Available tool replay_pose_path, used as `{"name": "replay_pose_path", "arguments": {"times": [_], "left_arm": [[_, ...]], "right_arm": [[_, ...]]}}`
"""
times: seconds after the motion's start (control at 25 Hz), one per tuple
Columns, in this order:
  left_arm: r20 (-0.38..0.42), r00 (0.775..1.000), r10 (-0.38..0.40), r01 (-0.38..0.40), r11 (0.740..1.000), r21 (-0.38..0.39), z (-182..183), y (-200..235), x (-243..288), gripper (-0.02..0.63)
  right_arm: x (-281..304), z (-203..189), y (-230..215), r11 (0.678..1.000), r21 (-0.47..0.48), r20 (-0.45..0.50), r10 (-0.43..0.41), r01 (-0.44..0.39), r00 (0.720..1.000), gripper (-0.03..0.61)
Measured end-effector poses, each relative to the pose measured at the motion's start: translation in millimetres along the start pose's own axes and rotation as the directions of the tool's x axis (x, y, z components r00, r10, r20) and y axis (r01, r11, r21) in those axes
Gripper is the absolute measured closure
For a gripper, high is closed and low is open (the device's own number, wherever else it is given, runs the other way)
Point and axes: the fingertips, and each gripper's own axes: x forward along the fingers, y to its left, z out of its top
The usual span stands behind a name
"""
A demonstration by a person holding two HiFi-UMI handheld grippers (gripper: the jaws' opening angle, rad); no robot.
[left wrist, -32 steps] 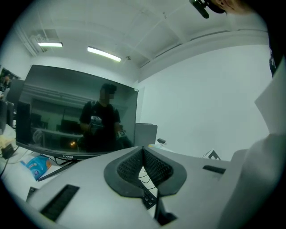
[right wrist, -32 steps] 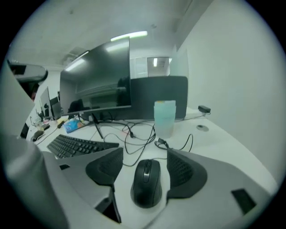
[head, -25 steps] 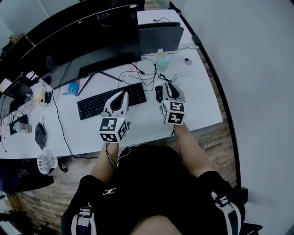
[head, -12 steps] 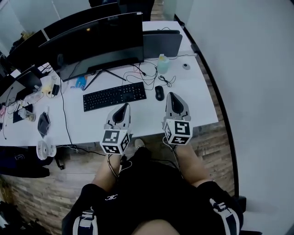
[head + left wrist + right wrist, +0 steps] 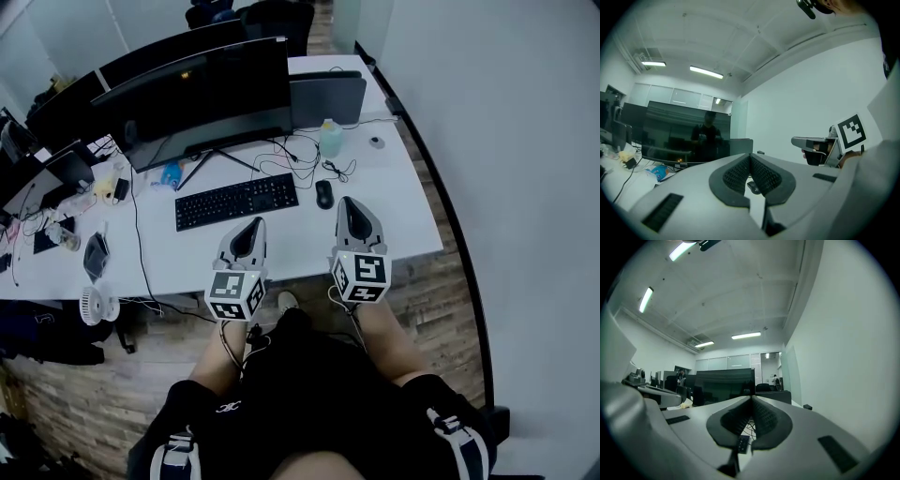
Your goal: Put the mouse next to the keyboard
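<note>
The mouse point(image 5: 324, 194) lies on the desk point(image 5: 403, 211) just to the right of the keyboard point(image 5: 236, 201), close to its right end but with a narrow strip of bare desk between them, so they do not touch. Judged from this, the task looks done: the mouse sits beside the keyboard, nothing holds it, and at most a small nudge to square it up might be left. Its long axis runs from the near edge of the desk toward the back, roughly square to the keyboard's long side. Its cable appears to leave the far end and join the loose cables point(image 5: 302, 161) behind it, so I take its nose to point away from the person, toward the monitor point(image 5: 197, 94). The right gripper point(image 5: 350, 204) hangs just on the near side of the mouse, clear of it, with its jaws together and nothing between them. The left gripper point(image 5: 250, 228) is over the desk's near edge, in front of the keyboard, its jaws likewise closed on nothing.
</note>
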Motion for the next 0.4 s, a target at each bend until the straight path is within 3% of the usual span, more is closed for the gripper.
{"name": "replay_pose_path", "arguments": {"times": [0.4], "left_arm": [[0.024,1.000,0.001,-0.001,1.000,0.003,14.0,-2.4,-17.1,0.601]], "right_arm": [[-8.8,9.8,-0.6,0.999,0.003,0.019,-0.039,0.039,0.999,0.565]]}}
